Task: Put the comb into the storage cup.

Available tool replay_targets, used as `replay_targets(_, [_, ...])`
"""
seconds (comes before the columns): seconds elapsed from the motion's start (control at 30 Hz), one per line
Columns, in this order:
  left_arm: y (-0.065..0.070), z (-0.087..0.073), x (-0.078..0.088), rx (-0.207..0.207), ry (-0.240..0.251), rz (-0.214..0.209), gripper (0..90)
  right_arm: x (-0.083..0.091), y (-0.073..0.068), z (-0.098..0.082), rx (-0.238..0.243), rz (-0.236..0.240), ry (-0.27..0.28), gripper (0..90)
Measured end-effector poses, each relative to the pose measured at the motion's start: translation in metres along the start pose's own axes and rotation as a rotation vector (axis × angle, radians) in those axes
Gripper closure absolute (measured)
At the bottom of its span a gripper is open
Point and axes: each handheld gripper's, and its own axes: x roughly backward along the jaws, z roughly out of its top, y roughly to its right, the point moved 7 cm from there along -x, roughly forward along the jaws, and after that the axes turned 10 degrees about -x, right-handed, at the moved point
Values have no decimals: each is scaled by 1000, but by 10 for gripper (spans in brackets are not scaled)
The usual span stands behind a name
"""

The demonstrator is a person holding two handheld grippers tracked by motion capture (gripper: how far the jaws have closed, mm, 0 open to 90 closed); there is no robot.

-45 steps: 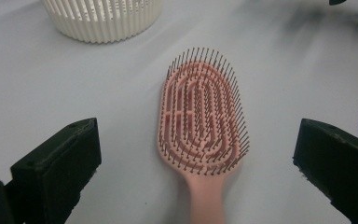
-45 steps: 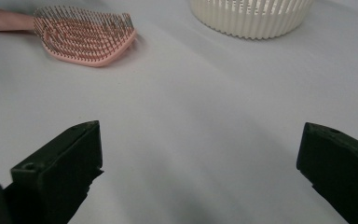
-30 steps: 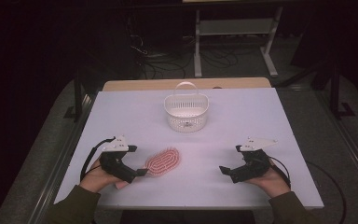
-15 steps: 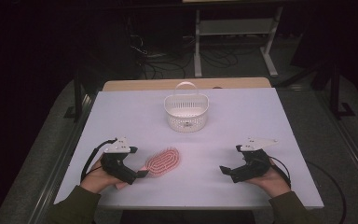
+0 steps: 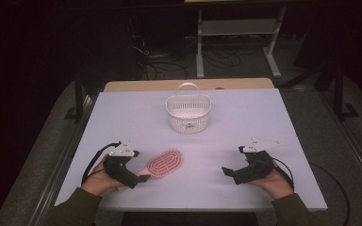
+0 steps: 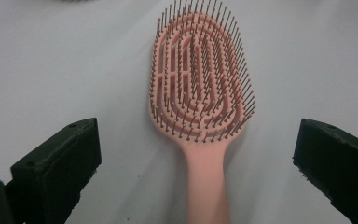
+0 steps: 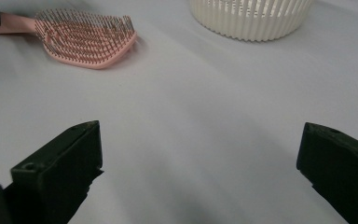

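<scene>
This looks like a lab or recording studio, not a home. The pale surface [image 5: 245, 117] is lit brightly while the room around it is dark. Well beyond the left claw [image 5: 139, 176] and right claw [image 5: 228, 173], past the surface's far edge, loose cables [image 5: 155, 54] lie tangled on a grey floor [image 5: 311, 84] beside the metal legs of a white bench frame [image 5: 238, 33]. Dark stand legs [image 5: 339, 89] flank the surface on both sides.

I can read no text, label, brand, number or sign on anything in front of me.
</scene>
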Motion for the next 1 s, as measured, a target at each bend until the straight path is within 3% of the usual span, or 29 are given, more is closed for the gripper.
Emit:
replay_targets(0.33, [1, -3, -3, -10, -39, -9, 13, 1, 0, 0, -4, -1, 4, 0])
replay_targets(1.0, [2, -8, -4, -18, -93, -6, 167, 0, 1, 0, -4, -4, 2, 0])
